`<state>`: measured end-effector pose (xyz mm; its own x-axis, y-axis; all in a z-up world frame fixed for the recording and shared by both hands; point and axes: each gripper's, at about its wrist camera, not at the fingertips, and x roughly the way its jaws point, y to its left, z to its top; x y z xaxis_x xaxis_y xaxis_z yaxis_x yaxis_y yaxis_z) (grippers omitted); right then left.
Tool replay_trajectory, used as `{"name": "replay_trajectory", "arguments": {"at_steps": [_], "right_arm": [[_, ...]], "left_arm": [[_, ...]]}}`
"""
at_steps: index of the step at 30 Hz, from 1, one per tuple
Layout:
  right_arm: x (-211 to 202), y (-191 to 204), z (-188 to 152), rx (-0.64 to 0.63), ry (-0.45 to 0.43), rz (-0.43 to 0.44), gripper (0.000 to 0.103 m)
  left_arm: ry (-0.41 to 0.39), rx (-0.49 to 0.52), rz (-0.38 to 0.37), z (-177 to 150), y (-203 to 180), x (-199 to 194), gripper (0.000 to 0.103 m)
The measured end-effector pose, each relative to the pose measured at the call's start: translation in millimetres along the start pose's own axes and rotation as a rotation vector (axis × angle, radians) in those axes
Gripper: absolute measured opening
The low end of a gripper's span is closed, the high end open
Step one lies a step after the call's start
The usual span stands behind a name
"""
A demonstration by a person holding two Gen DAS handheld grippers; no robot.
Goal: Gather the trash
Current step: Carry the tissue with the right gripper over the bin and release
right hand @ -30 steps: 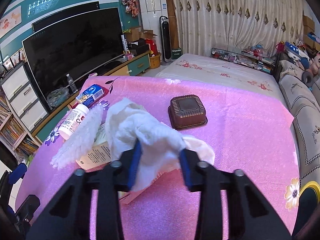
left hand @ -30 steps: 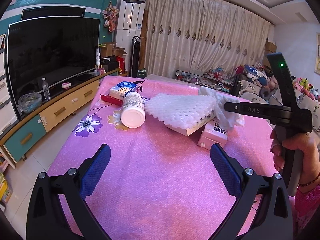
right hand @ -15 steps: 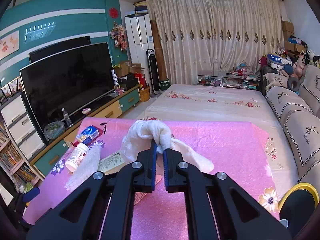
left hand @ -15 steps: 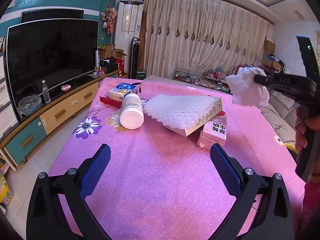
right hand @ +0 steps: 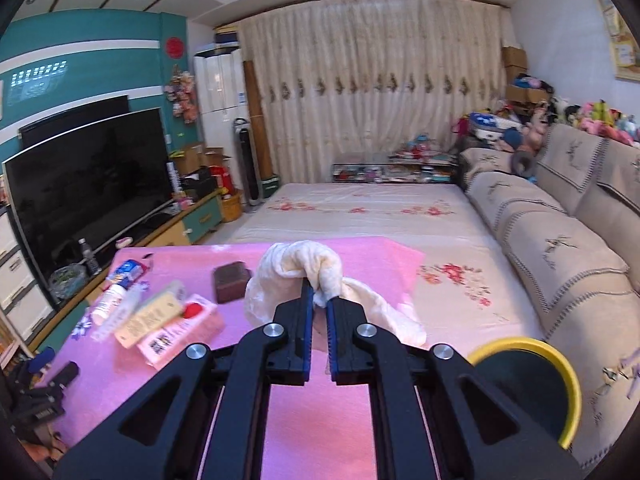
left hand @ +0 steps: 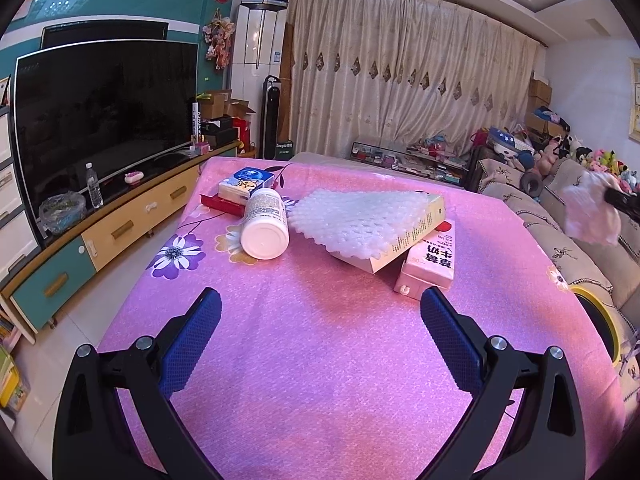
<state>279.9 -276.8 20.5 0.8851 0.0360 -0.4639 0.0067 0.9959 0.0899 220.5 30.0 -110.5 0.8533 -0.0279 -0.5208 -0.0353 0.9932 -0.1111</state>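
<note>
Right hand-held gripper (right hand: 318, 304): jaws nearly closed, pinching a crumpled white tissue (right hand: 304, 268) at its bunched middle; loose ends hang off both sides. The tissue is lifted clear of the pink surface (right hand: 316, 420), up and off to the right, also visible at the far right edge of the left wrist view (left hand: 588, 216).

Left hand-held gripper (left hand: 320, 320): jaws wide apart, holding nothing, hovering low over the near part of the surface.

Step in hand, as I judge it: carry the tissue to the yellow-rimmed bin (right hand: 528, 388), which sits low at the right, beside the surface and in front of the sofa. To do it well: keep the pinch firm, bring the tissue over the dark opening with the trailing ends inside the rim, then open the jaws. Tissue may cling to the pads; a small shake could help.

Bin contents: interior dark, cannot tell what is in it.

Remaining on the surface: white bottle (left hand: 266, 224) on its side, foam net (left hand: 360, 216) lying on a flat cream box (left hand: 416, 236), pink milk carton (left hand: 432, 264) partly under that box, blue-and-white packet (left hand: 246, 182), brown lidded box (right hand: 232, 282).
</note>
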Motion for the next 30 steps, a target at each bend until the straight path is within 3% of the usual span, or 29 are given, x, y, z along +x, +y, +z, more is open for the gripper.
{"name": "replay_trajectory", "arguments": {"at_steps": [6,13,22,23,24,25,27,30], "right_arm": [[-26.1,-73.1,-29.4,0.075,0.002,-0.144,0.006],[-23.6,-156.9,-78.3,0.193,0.096,-0.281,0.007],[12.3,-201.8,-112.8,0.277,0.214,-0.331,0.009],[14.4,-203.3,-114.5,0.279,0.223,-0.332,0.011],[16.9,-203.6,-115.8,0.279,0.236,-0.336,0.022],[18.8,-200.9,-115.9,0.283,0.244,-0.341,0.04],[18.4,-203.2,-117.5,0.303,0.237,-0.344,0.058],[15.3,-198.8,-114.4,0.309,0.226,-0.352,0.058]], "left_arm": [[0.003,0.015,0.017,-0.4,-3.0,1.0,0.098],[-0.016,0.071,0.041,-1.5,-12.0,-1.9,0.098],[-0.028,0.104,0.05,-2.2,-18.6,-4.4,0.098],[-0.028,0.103,0.05,-2.2,-18.7,-4.3,0.098],[-0.027,0.103,0.05,-2.2,-18.7,-4.2,0.098],[-0.026,0.102,0.048,-2.3,-18.9,-4.2,0.098],[-0.026,0.101,0.047,-2.5,-19.2,-4.3,0.098],[-0.029,0.1,0.048,-2.6,-19.6,-4.4,0.098]]}}
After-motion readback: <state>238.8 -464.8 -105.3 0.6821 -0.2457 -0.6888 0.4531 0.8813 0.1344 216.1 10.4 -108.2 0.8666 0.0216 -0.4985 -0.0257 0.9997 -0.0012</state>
